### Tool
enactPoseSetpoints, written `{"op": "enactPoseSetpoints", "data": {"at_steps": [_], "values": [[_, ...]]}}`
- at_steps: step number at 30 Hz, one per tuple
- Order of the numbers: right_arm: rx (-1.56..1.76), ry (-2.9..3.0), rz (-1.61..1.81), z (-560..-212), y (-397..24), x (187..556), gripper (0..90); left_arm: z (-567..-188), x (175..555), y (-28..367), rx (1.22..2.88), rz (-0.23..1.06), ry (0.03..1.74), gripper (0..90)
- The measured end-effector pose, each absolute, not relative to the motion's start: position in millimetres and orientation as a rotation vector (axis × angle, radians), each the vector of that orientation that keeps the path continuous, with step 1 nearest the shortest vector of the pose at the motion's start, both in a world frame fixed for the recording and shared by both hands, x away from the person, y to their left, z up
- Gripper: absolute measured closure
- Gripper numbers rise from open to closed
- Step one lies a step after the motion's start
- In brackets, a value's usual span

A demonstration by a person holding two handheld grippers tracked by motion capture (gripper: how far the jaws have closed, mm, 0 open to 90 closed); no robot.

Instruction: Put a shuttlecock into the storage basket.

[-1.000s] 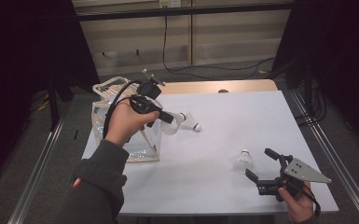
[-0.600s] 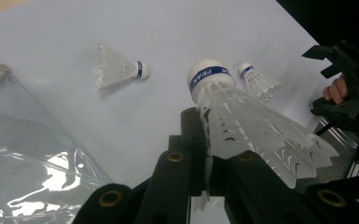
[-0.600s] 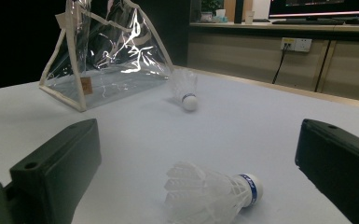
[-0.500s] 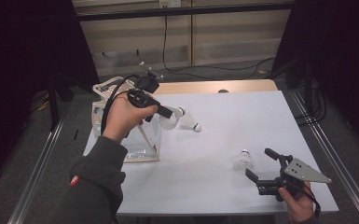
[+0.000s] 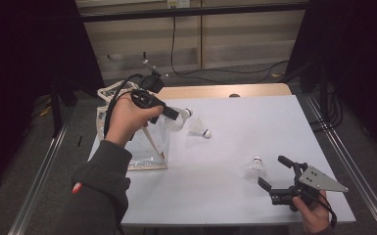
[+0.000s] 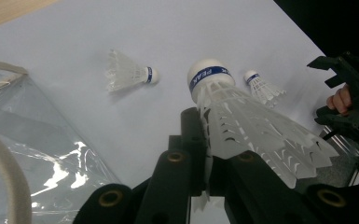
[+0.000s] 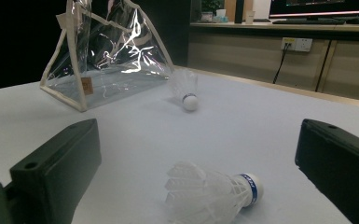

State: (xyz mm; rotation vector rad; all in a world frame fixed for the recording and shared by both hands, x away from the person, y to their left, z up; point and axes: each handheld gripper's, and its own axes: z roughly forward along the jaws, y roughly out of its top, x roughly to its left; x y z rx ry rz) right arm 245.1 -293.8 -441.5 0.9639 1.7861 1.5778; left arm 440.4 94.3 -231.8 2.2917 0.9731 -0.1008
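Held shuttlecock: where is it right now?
High view, left side: the shuttlecock is clamped in the left hand-held gripper, above the table beside the clear bag.

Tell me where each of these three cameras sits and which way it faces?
High view: above the table, facing forward and down; forearms, hands and both grippers show.
Left gripper view: rides the left gripper, whose fingers clamp a shuttlecock; it faces the far hand.
Right gripper view: low on the right gripper, open, facing the clear bag.
All share the two shuttlecocks lying on the table.
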Motion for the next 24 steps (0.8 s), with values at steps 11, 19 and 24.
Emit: {"op": "enactPoseSetpoints", "data": {"at_steps": [11,19,24], "values": [[0.963,1.787,1.578,-441,-294,245,0.0,-229,445,100,2.274,-0.097,1.002,89.9],[0.958,1.783,1.58,-441,-294,245,0.0,-225,448,101,2.278,-0.082,1.015,89.9],[0.961,1.782,1.58,-441,-294,245,0.0,-223,451,105,2.27,-0.069,1.033,89.9]]}}
